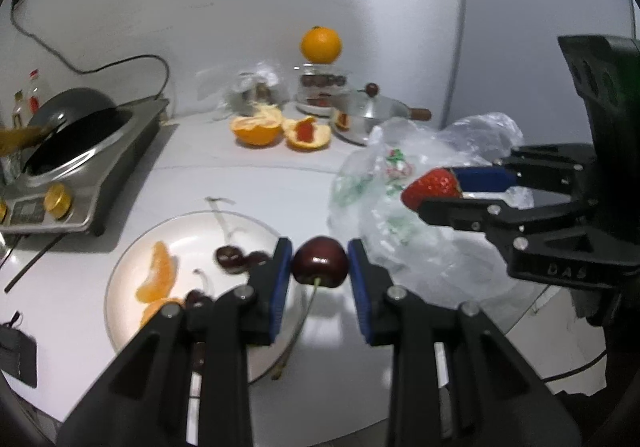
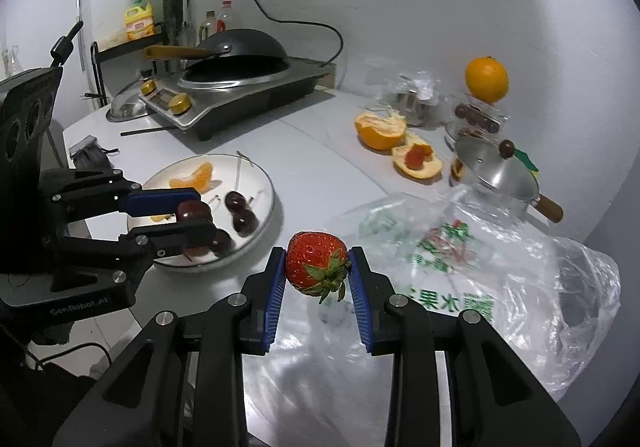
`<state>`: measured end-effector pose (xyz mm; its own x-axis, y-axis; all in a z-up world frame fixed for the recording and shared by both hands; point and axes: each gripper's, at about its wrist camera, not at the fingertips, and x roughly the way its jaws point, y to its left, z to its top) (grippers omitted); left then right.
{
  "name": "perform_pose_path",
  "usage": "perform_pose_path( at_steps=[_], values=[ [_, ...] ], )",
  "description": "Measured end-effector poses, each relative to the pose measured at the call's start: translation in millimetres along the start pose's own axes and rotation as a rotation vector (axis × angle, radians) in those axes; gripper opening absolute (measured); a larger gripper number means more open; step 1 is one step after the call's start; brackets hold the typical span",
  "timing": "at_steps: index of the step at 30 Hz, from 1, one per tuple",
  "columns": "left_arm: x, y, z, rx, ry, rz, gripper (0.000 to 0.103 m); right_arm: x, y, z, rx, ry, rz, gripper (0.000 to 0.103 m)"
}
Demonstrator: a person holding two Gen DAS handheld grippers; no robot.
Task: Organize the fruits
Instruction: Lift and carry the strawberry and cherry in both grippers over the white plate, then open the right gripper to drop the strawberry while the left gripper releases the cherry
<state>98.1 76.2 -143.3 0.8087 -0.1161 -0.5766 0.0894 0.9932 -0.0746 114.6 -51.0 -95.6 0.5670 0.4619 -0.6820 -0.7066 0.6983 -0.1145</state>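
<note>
My left gripper is shut on a dark red cherry with its stem hanging down, at the right rim of the white plate. From the right wrist view that gripper hovers over the plate. The plate bears orange segments and several cherries. My right gripper is shut on a red strawberry, above the clear plastic bag. In the left wrist view it holds the strawberry over the bag.
An induction cooker with a black wok stands at the back left. Peeled orange halves, a lidded steel pot and a whole orange on a glass jar sit at the back right. A small dark device lies left of the plate.
</note>
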Motion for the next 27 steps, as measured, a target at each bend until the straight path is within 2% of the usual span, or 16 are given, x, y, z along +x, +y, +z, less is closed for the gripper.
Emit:
perform_pose_path(
  at_steps=[15,27],
  values=[
    [-27,58,-19,-0.088,-0.028,0.065,0.029,25,58,17,-0.059,0.027,0.055,0.033],
    [-21,95,-26,-0.128,-0.019,0.088,0.029,54,83,34,-0.082,0.047,0.092,0.033]
  ],
)
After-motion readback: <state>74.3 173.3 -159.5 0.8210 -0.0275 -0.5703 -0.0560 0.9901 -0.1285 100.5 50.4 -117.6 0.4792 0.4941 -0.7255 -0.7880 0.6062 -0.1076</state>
